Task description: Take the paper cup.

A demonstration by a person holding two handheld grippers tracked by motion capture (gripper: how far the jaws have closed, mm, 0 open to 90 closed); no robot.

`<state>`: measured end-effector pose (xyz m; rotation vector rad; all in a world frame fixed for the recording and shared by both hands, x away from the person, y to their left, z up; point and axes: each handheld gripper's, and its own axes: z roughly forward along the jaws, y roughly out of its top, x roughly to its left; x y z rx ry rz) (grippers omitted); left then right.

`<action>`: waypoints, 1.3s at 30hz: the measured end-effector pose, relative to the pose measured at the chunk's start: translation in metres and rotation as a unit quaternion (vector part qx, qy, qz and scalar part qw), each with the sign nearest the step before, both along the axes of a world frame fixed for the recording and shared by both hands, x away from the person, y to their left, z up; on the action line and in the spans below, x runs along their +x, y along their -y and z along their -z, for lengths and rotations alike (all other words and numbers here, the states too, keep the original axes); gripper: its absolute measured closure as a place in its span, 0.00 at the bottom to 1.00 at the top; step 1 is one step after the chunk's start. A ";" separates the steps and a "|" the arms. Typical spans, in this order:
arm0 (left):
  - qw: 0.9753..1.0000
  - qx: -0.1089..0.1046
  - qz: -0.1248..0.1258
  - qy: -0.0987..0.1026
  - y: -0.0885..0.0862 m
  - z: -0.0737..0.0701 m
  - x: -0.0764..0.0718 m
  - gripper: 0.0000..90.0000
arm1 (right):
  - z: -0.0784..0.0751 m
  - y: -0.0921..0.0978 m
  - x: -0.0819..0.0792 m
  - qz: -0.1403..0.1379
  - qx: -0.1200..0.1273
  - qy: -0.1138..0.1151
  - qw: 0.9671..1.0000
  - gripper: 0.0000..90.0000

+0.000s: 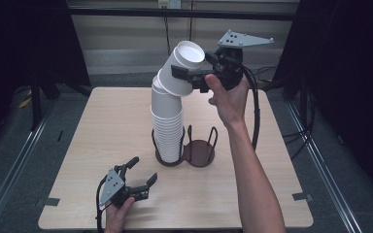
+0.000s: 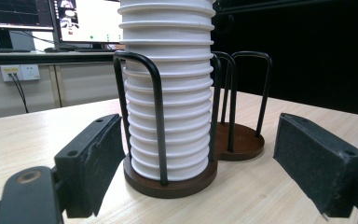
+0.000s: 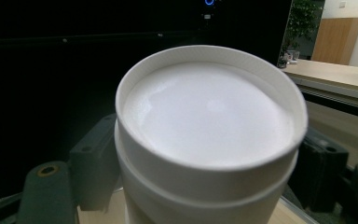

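A tall stack of upturned white paper cups point(image 1: 167, 126) point(image 2: 168, 93) stands in the left ring of a dark two-ring wire holder point(image 1: 199, 153) point(image 2: 177, 184). The topmost cups point(image 1: 182, 68) point(image 3: 209, 126) lean to the right, off the line of the stack. My right gripper point(image 1: 194, 65) point(image 3: 207, 170) is shut on them from both sides, high above the table. Low at the front left, my left gripper point(image 1: 144, 169) point(image 2: 200, 154) is open, its jaws spread wide and aimed at the foot of the stack without touching it.
The holder's right ring point(image 2: 240, 142) has nothing in it. The wooden table point(image 1: 102, 126) has bare room on all sides of the holder. Dark curtains flank the table, and monitors point(image 2: 88, 21) stand behind it.
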<state>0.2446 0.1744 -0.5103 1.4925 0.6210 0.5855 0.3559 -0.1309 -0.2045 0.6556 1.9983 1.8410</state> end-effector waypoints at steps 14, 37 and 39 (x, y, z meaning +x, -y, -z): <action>1.000 0.000 0.001 0.000 0.000 0.000 0.000 0.18 | -0.001 0.029 -0.014 0.012 0.011 0.005 1.000 0.24; 0.999 0.001 0.033 -0.022 -0.002 -0.011 0.003 0.18 | 0.048 0.073 -0.040 0.039 -0.007 -0.021 0.999 0.24; 0.999 0.008 0.035 -0.014 -0.003 -0.016 0.002 0.18 | 0.053 0.072 -0.041 0.038 -0.008 -0.024 0.999 0.25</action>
